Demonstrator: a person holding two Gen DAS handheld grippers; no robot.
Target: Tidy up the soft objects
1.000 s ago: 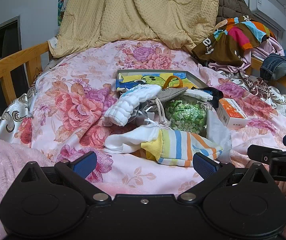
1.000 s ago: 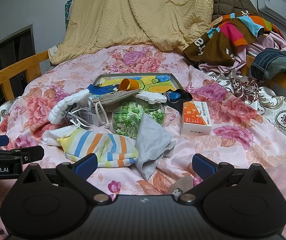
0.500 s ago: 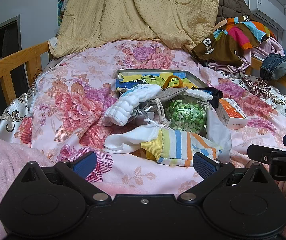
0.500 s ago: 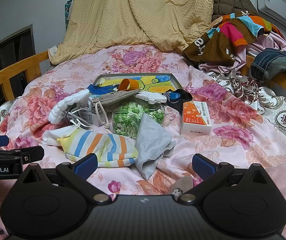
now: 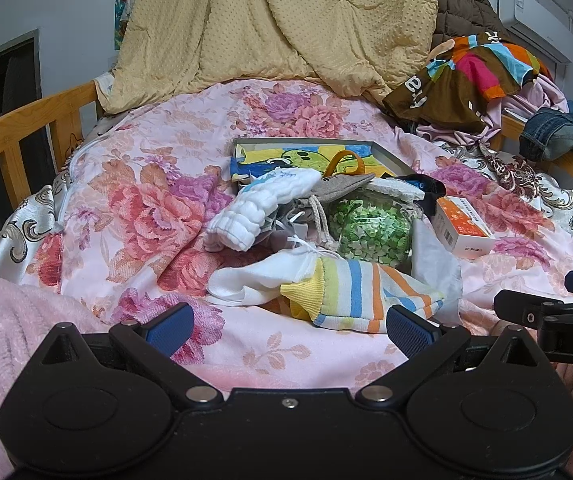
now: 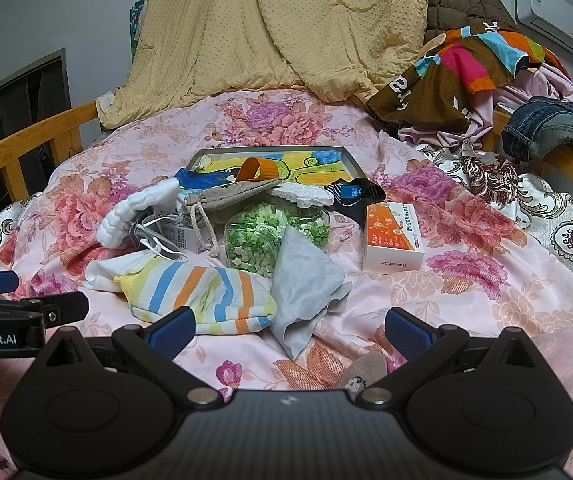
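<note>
While hovering low over the floral bedspread (image 5: 158, 208), spread wide and holding nothing: left gripper (image 5: 288, 326), blue pads (image 5: 168, 326) apart, near edge of the striped sock (image 5: 362, 292) lying just ahead between them. Likewise released and bare: right gripper (image 6: 288, 326), pads (image 6: 406, 330) parted, same striped sock (image 6: 202, 294) just beyond its left pad, grey cloth (image 6: 306, 280) draped against the sock's right end. Heaped mid-bed, touching one another: white ribbed cloth (image 5: 262, 208) at the left, white fabric (image 5: 254, 280) tucked under the sock's yellow cuff, grey drawstring pouch (image 6: 226, 198) resting across the top of a clear jar of green paper stars (image 6: 270, 232). Behind the heap, flat on the bedspread: shallow tray (image 6: 350, 164) with a colourful drawing inside, orange cup (image 6: 258, 170) lying tilted on it. Right of the jar: white foam piece (image 6: 306, 194), dark blue-and-black sock (image 6: 352, 194) just beside it, orange-and-white box (image 6: 392, 236) near, apart from the jar. Farther back: tan blanket (image 5: 278, 28) hung over the head of the bed, multicoloured garment (image 5: 466, 76) and jeans (image 6: 546, 128) piled along the wooden rail (image 5: 14, 132) side at right. Close under the right gripper's view, a small grey sock (image 6: 362, 368) partly hidden by the gripper body. Pink fleece (image 5: 10, 328) at the near edge.
</note>
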